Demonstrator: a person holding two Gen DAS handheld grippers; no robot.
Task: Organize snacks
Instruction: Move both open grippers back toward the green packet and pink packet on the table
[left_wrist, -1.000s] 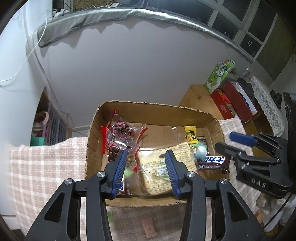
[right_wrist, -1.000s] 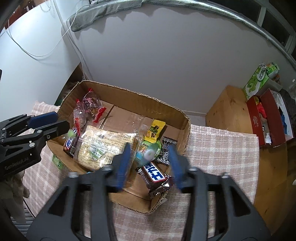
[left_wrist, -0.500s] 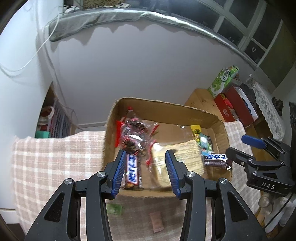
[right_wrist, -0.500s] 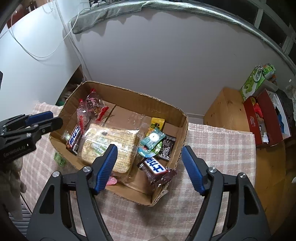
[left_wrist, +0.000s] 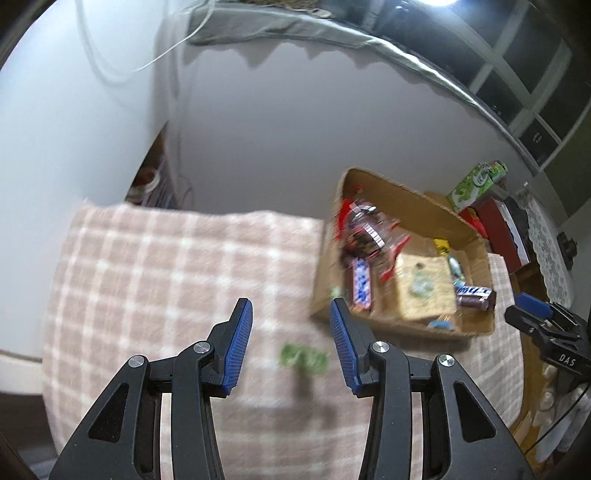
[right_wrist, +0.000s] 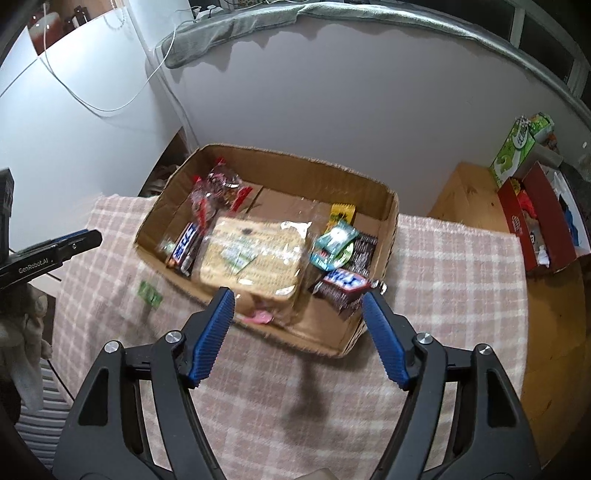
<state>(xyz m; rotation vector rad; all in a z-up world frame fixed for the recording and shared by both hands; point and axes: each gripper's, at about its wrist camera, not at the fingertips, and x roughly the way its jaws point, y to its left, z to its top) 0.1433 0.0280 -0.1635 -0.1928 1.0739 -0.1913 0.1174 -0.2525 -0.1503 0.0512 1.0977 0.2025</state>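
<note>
Right now your left gripper (left_wrist: 291, 341) hangs with its jaws apart and empty, framing the small green snack packet (left_wrist: 303, 357) that lies loose on the checked cloth (left_wrist: 147, 280) just outside the cardboard box (right_wrist: 325, 177); that lineup suggests it is your next pick. Your right gripper (right_wrist: 297, 334) is spread wide too, holding nothing, poised at the box's near wall. Inside sit the cracker pack (right_wrist: 255, 258), chocolate bars and candies, so the packet looks like the main straggler
</note>
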